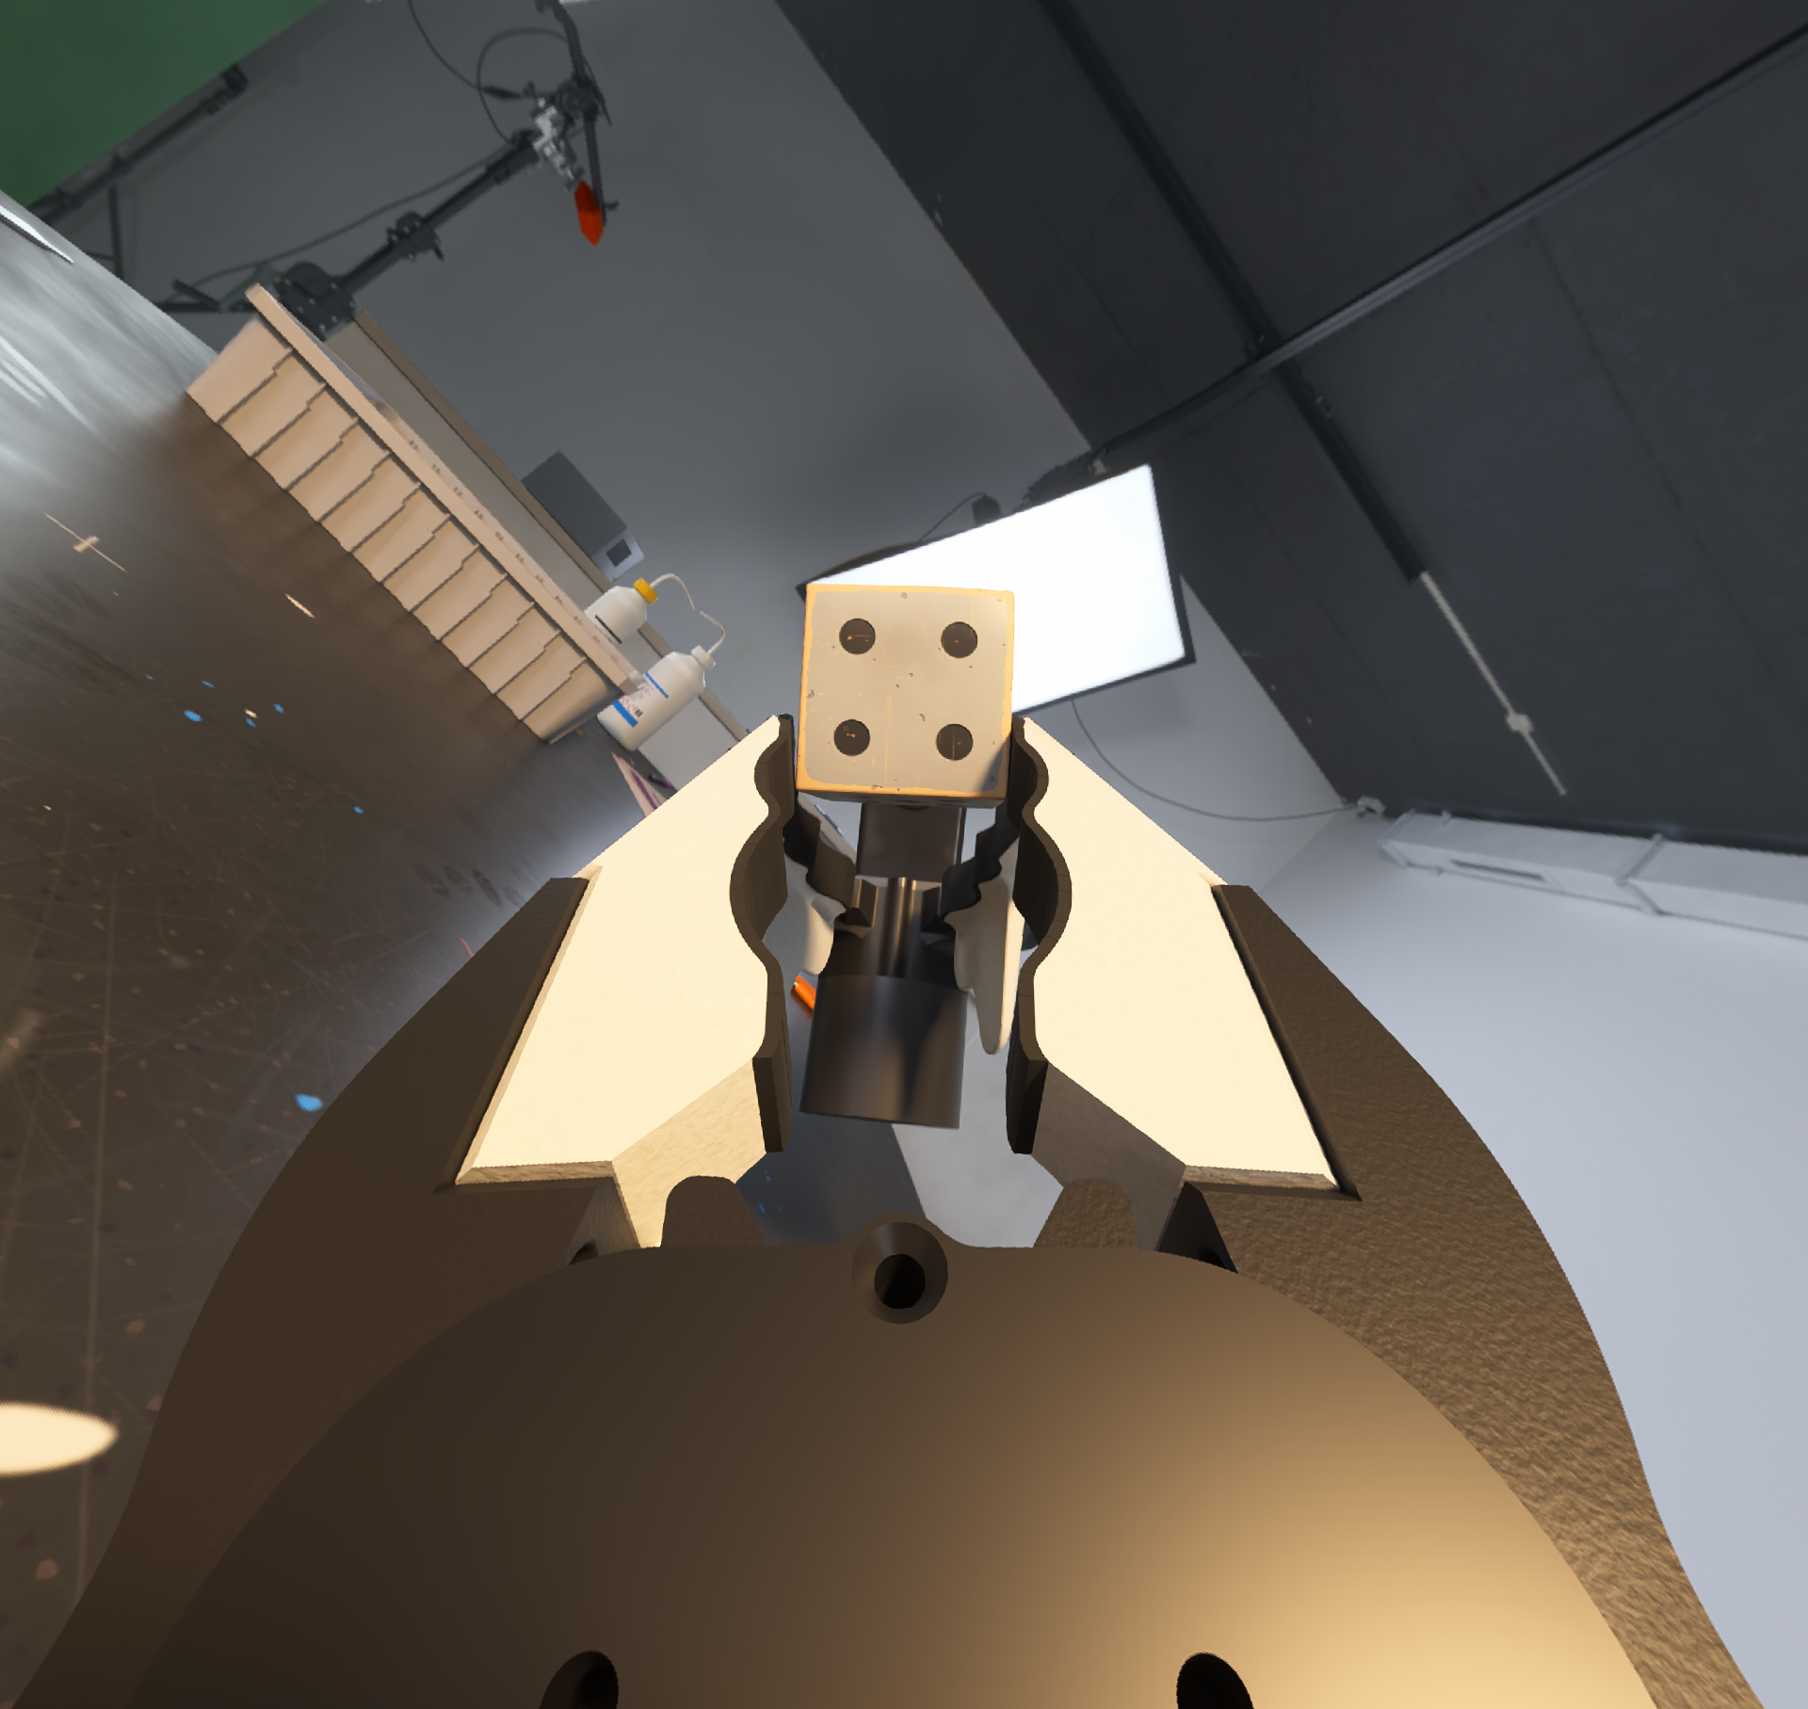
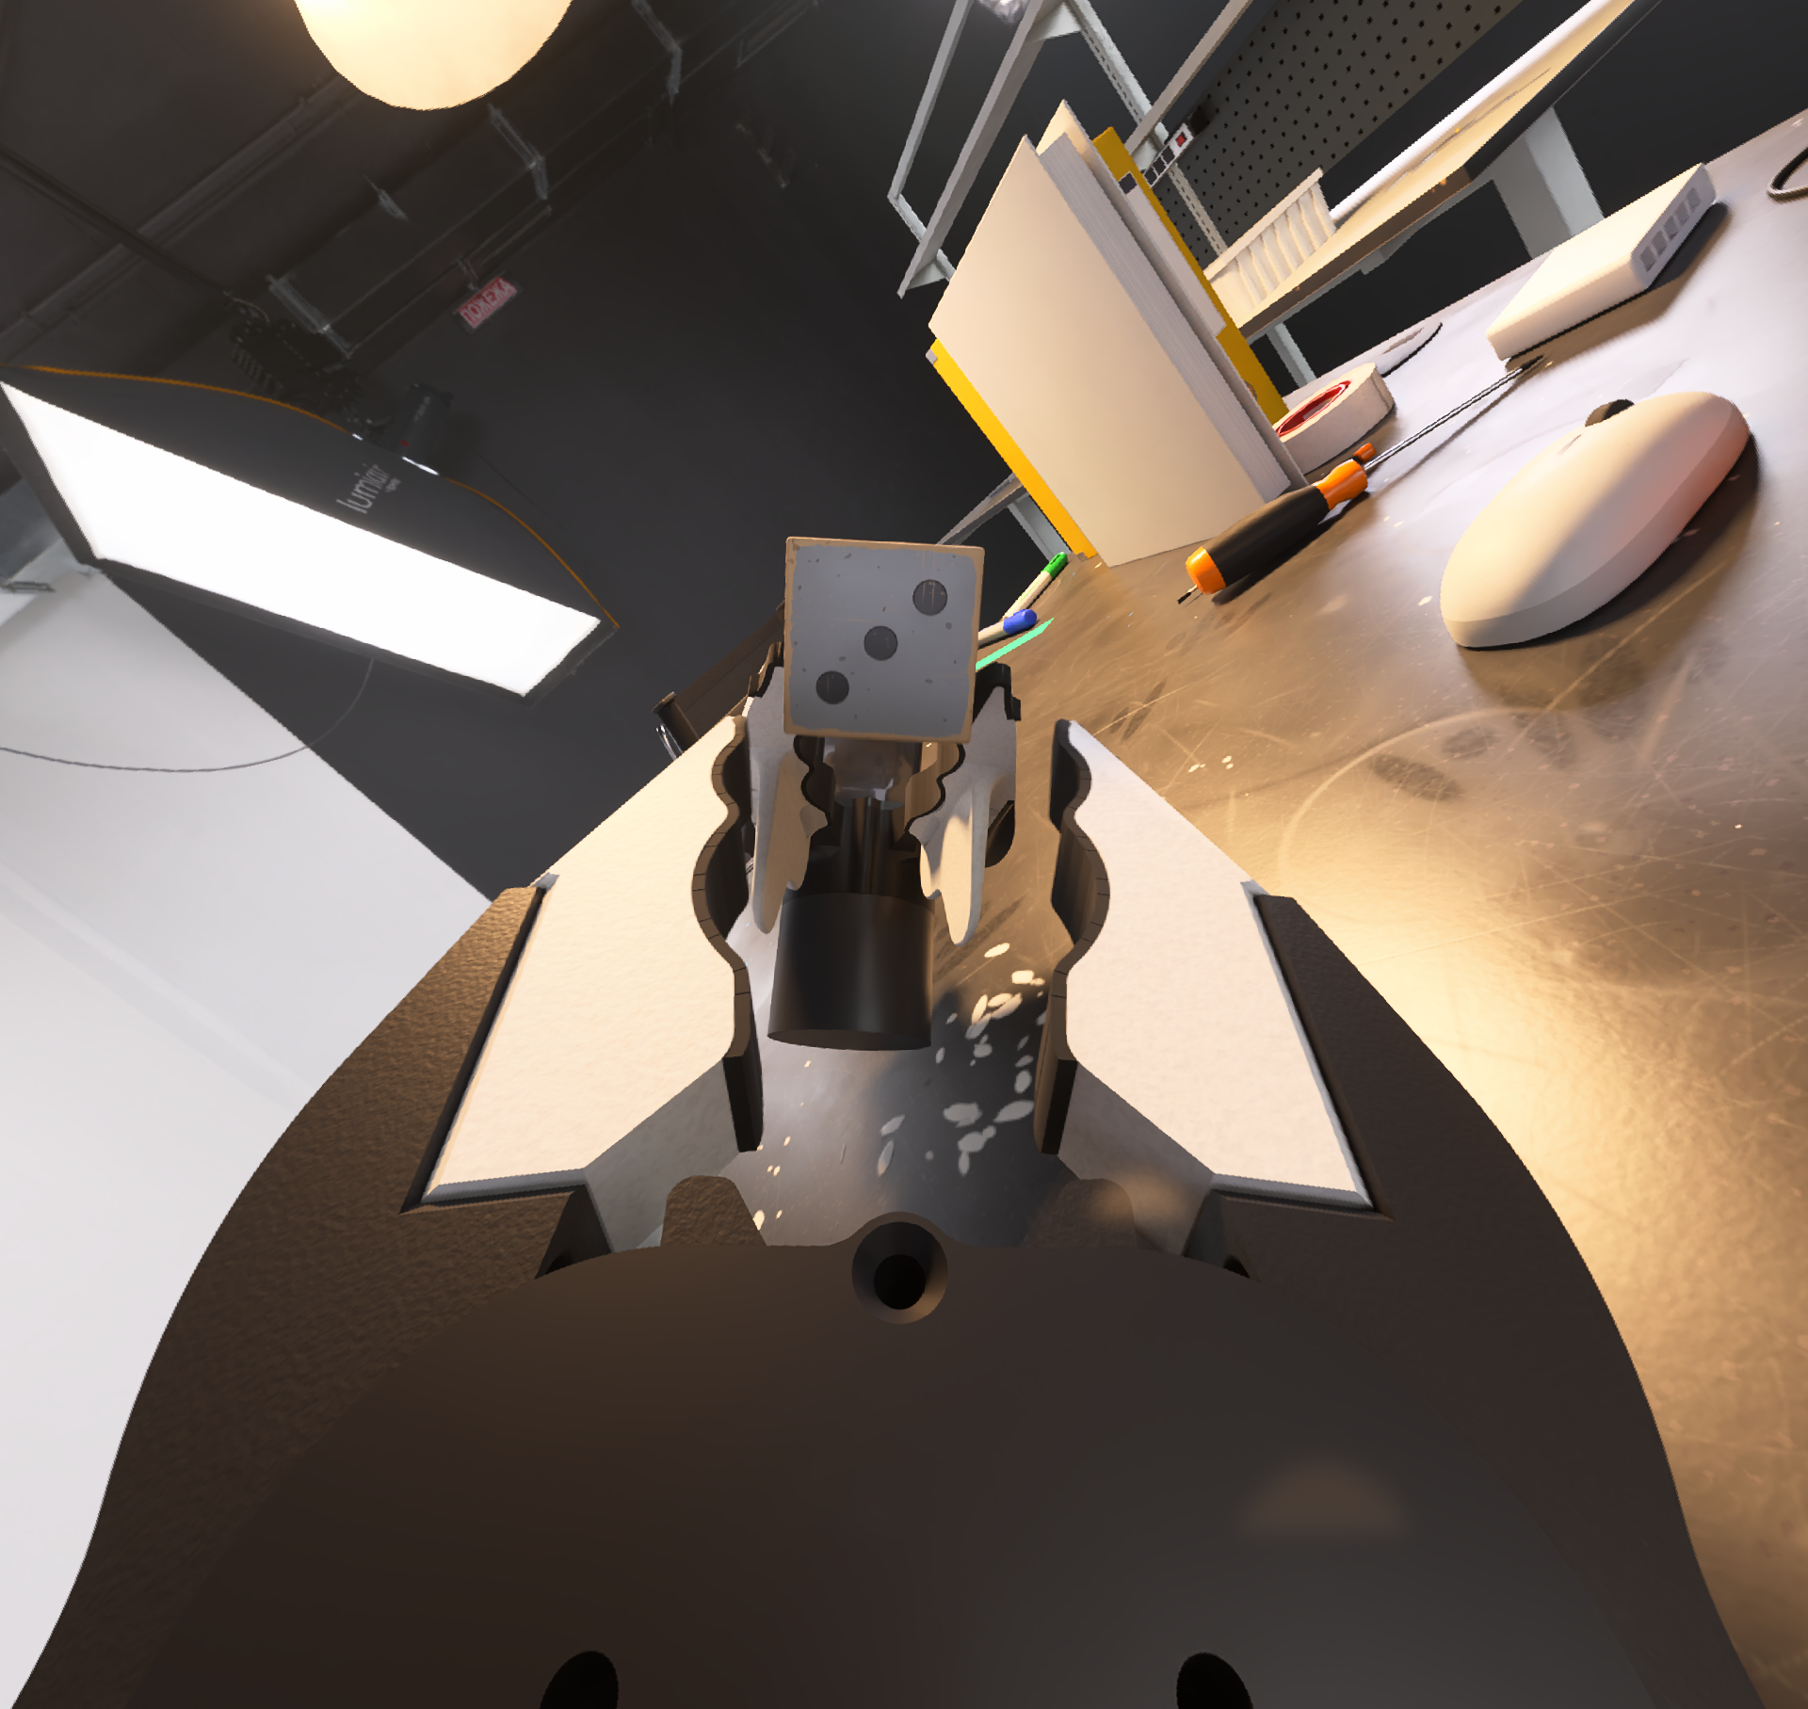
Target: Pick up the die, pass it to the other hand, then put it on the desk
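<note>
The die (image 1: 905,694) is a pale cube held in the air above the desk (image 2: 1370,830). My left gripper (image 1: 900,742) is shut on its lower sides, and the four-pip face looks at the left wrist camera. In the right wrist view the die (image 2: 881,640) shows its three-pip face. My right gripper (image 2: 902,733) is open, with its fingers on either side of the die and a gap on each side. The two grippers face each other, tip to tip. The right gripper (image 1: 895,879) shows behind the die in the left wrist view.
On the scratched desk to the right lie a white mouse (image 2: 1585,508), an orange-black screwdriver (image 2: 1272,527), a tape roll (image 2: 1340,405), a white box (image 2: 1604,263), upright folders (image 2: 1106,361) and markers (image 2: 1027,601). A drawer unit (image 1: 391,508) and two bottles (image 1: 646,684) stand far off.
</note>
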Robot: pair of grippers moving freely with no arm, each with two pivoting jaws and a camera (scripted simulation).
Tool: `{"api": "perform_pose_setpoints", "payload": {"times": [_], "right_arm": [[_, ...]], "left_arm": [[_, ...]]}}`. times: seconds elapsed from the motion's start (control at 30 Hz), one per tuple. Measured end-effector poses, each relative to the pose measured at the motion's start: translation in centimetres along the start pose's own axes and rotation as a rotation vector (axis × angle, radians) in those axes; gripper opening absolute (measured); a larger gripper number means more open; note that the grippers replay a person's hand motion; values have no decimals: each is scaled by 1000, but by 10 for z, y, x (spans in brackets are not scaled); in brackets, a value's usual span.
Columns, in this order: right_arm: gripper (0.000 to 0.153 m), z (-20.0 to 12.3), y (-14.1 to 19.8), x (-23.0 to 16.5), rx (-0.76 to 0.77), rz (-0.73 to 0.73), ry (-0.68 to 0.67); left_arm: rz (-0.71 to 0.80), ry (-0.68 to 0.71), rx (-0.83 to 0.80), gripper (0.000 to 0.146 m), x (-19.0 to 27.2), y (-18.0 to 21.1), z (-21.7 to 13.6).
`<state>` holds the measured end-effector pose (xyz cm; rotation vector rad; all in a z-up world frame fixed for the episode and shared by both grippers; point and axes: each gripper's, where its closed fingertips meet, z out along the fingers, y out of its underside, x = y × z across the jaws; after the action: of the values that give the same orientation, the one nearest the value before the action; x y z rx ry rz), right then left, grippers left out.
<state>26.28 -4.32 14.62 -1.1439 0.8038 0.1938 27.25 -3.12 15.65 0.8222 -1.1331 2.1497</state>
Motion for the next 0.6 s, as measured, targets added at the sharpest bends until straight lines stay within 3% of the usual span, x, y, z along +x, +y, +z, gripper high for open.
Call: {"api": "perform_pose_setpoints", "payload": {"times": [0.13, 0.3, 0.4, 0.6], "right_arm": [[40, -2, 0, -3, -10, -3, -21], [40, -3, -3, 1, -19, 18, -41], [40, -5, -9, 4, -10, -6, -32], [40, -9, -20, 3, -18, -173, -5]], "left_arm": [[4, -5, -24, 43, -2, 7, 4], [-11, -23, -38, 43, -5, 9, 5], [-42, -67, -14, 84, -11, 6, 2], [-60, -94, -1, 96, -17, 1, -4]]}}
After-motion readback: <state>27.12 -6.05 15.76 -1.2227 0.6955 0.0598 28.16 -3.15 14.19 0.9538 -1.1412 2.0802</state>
